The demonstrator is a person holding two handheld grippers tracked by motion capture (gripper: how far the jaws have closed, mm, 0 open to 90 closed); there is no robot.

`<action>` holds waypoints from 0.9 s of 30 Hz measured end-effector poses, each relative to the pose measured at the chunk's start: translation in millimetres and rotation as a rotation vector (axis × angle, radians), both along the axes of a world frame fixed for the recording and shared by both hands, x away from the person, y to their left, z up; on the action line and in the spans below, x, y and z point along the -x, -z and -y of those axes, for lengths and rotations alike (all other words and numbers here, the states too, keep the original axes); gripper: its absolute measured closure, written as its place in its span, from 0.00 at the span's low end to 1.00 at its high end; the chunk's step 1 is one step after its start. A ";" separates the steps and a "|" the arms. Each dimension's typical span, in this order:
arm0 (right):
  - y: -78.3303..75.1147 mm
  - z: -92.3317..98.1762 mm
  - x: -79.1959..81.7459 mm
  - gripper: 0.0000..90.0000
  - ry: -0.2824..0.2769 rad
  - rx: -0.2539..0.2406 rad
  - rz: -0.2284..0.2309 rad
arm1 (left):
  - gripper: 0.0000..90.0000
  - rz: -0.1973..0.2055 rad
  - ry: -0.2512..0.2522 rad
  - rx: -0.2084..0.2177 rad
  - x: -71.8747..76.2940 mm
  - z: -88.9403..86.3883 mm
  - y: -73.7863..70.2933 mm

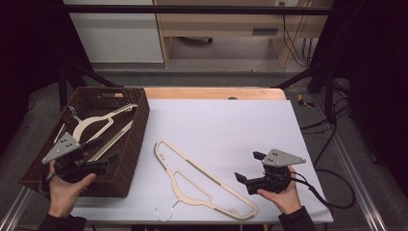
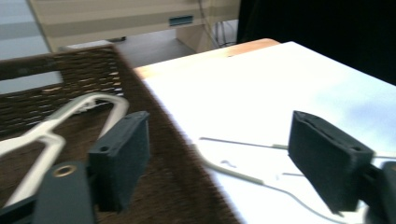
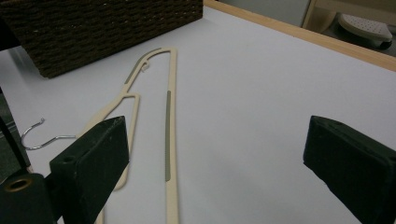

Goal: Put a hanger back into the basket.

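A cream hanger (image 1: 96, 122) lies inside the dark wicker basket (image 1: 139, 130) at the table's left. My left gripper (image 1: 103, 150) hovers over the basket's near right corner, jaws wide open and nothing between them. In the left gripper view the left gripper (image 2: 219, 158) straddles the basket (image 2: 154, 126) wall, with the basket hanger (image 2: 51, 128) to one side. A second cream hanger (image 1: 202, 180) with a metal hook lies flat on the white table. My right gripper (image 1: 250, 166) rests open just right of it. The right gripper (image 3: 217, 163) faces that hanger (image 3: 170, 116), apart from it.
The white tabletop (image 1: 231, 125) ends in a wooden strip (image 1: 211, 92) at the back. Black cables (image 1: 332, 187) trail off the right edge. Metal frame rails (image 1: 14, 207) run along both sides, and the floor and cabinets lie beyond.
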State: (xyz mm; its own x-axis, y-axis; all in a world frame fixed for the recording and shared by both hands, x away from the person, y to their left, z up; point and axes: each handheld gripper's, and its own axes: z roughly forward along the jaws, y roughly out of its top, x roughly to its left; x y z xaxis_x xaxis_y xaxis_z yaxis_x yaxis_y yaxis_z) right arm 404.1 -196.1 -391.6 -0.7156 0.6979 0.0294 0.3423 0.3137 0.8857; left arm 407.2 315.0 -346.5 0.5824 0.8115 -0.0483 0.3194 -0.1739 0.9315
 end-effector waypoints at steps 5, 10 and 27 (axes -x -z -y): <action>1.0 -0.7 1.0 0.08 -0.002 0.003 -0.002 | 0.15 0.005 0.052 -0.024 4.8 27.1 8.5; 3.0 -3.3 3.3 0.07 -0.002 0.012 -0.010 | 0.14 -0.001 0.096 -0.028 8.7 47.8 15.2; 14.2 -22.5 14.5 0.15 -0.045 0.082 -0.074 | 0.16 -0.082 0.216 -0.095 19.3 95.1 60.9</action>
State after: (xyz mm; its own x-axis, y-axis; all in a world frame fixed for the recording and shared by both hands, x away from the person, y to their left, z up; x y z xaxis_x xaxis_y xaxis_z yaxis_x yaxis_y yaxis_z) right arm 389.5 -173.6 -405.9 -0.7443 0.6673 0.0276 0.3898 0.4004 0.8293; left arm 387.9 219.9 -407.4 0.7403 0.6715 -0.0321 0.3393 -0.3320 0.8801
